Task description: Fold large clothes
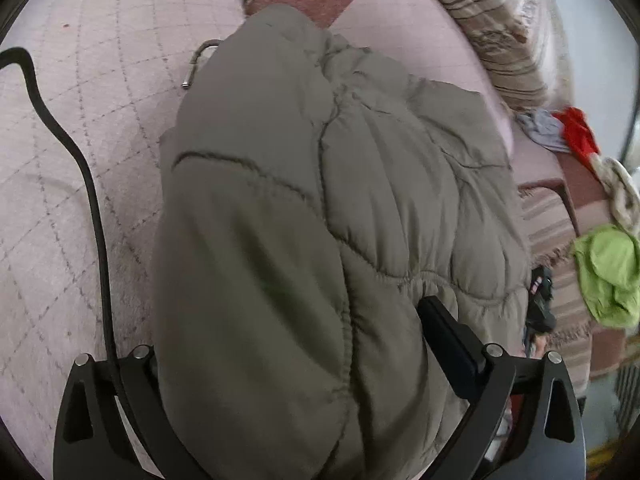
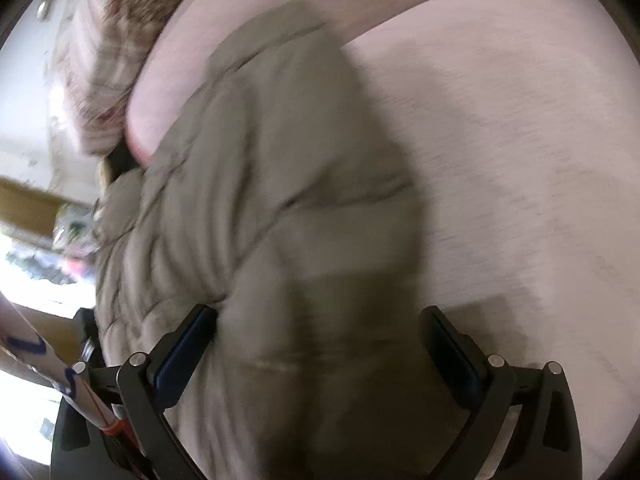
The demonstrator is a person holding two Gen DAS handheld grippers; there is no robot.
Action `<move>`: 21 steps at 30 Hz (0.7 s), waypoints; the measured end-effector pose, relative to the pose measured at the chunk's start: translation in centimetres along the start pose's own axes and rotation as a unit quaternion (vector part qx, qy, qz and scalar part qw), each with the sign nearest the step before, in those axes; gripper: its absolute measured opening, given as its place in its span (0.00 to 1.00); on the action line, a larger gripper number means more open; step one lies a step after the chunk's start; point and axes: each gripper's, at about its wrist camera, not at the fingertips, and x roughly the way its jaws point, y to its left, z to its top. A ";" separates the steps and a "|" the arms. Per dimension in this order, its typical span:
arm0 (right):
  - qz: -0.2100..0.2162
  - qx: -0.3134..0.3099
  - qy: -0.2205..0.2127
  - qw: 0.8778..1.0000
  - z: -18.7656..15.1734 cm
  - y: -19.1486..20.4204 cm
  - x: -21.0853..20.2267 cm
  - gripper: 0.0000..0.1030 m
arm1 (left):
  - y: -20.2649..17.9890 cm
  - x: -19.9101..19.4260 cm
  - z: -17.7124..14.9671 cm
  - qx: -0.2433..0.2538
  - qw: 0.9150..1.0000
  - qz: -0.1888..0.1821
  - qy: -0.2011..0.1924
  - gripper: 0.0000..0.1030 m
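Observation:
A grey-olive quilted puffer jacket point(image 1: 320, 208) lies bunched on a pink quilted bed cover point(image 1: 80, 140). My left gripper point(image 1: 292, 344) stands wide open with the jacket's padded fold filling the gap; its right finger point(image 1: 448, 336) shows, the left finger is hidden under fabric. In the blurred right wrist view the same jacket point(image 2: 280, 220) runs between the fingers of my right gripper point(image 2: 316, 340), which is open too, both fingers point(image 2: 188, 340) apart on either side of the fabric.
A black cable point(image 1: 92, 184) runs across the cover at left. A metal hook point(image 1: 198, 62) lies by the jacket's far edge. A striped blanket point(image 1: 500, 28) is at back right, with red point(image 1: 578, 130) and green point(image 1: 608, 272) clothes at right.

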 end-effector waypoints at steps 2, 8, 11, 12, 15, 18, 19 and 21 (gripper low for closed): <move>-0.003 0.003 -0.005 1.000 -0.2 0.4 0.2 0.94 | -0.2 -0.4 -0.2 -0.018 1.000 0.014 -0.005 0.88; 0.019 0.028 -0.029 0.999 -1.7 1.6 -1.8 0.52 | -4.0 -3.7 -2.0 0.007 0.998 0.060 -0.030 0.48; 0.012 0.020 -0.030 0.999 -2.7 2.7 -3.0 0.48 | -4.9 -5.0 -2.7 0.014 0.996 0.077 -0.029 0.46; 0.007 0.018 -0.026 0.999 -3.3 3.3 -3.6 0.47 | -5.0 -5.1 -3.1 0.014 0.996 0.080 -0.028 0.46; 0.009 0.020 -0.025 0.999 -4.3 3.4 -4.3 0.46 | -5.4 -5.8 -4.0 0.006 0.996 0.082 -0.024 0.46; 0.011 0.021 -0.023 0.999 -6.2 3.3 -5.3 0.46 | -5.4 -6.5 -5.6 0.001 0.996 0.086 -0.021 0.46; 0.012 0.022 -0.022 0.999 -6.9 2.9 -5.6 0.46 | -5.4 -6.9 -6.4 0.001 0.996 0.087 -0.021 0.46; 0.014 0.025 -0.020 0.999 -8.2 2.8 -6.0 0.46 | -5.7 -6.8 -7.0 0.000 0.996 0.090 -0.022 0.46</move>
